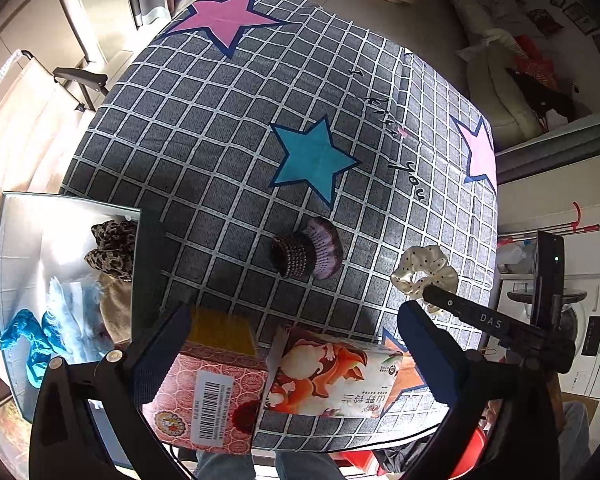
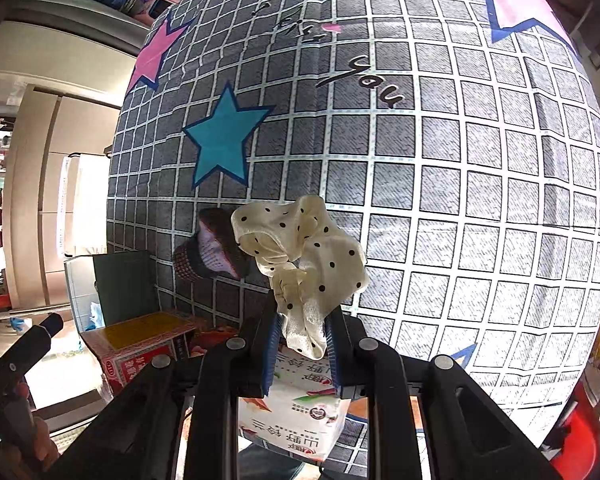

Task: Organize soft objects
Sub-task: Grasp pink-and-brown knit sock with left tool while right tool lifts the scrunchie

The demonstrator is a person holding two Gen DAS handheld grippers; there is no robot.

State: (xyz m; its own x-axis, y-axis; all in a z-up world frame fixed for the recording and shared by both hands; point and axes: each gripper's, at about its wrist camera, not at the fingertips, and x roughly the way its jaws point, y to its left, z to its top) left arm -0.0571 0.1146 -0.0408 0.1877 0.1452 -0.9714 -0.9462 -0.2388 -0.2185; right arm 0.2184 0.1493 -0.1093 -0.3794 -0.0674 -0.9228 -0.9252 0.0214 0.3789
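Observation:
My right gripper (image 2: 302, 336) is shut on a cream polka-dot scrunchie (image 2: 300, 248) and holds it above the checked table cover; the scrunchie also shows in the left wrist view (image 1: 424, 272). My left gripper (image 1: 296, 332) is open and empty, above two tissue packs. A purple and brown knitted scrunchie (image 1: 308, 252) lies on the cover past them. A clear bin (image 1: 16, 240) at the table's left edge holds a leopard-print scrunchie (image 1: 112, 248), blue gloves (image 1: 32, 340) and a beige cloth.
A red tissue box (image 1: 204, 392) and an orange-white tissue pack (image 1: 332, 376) lie at the table's near edge. The grey checked cover (image 1: 220, 128) with stars spans the table. A chair (image 1: 40, 120) stands to the left, a washing machine (image 1: 580, 328) to the right.

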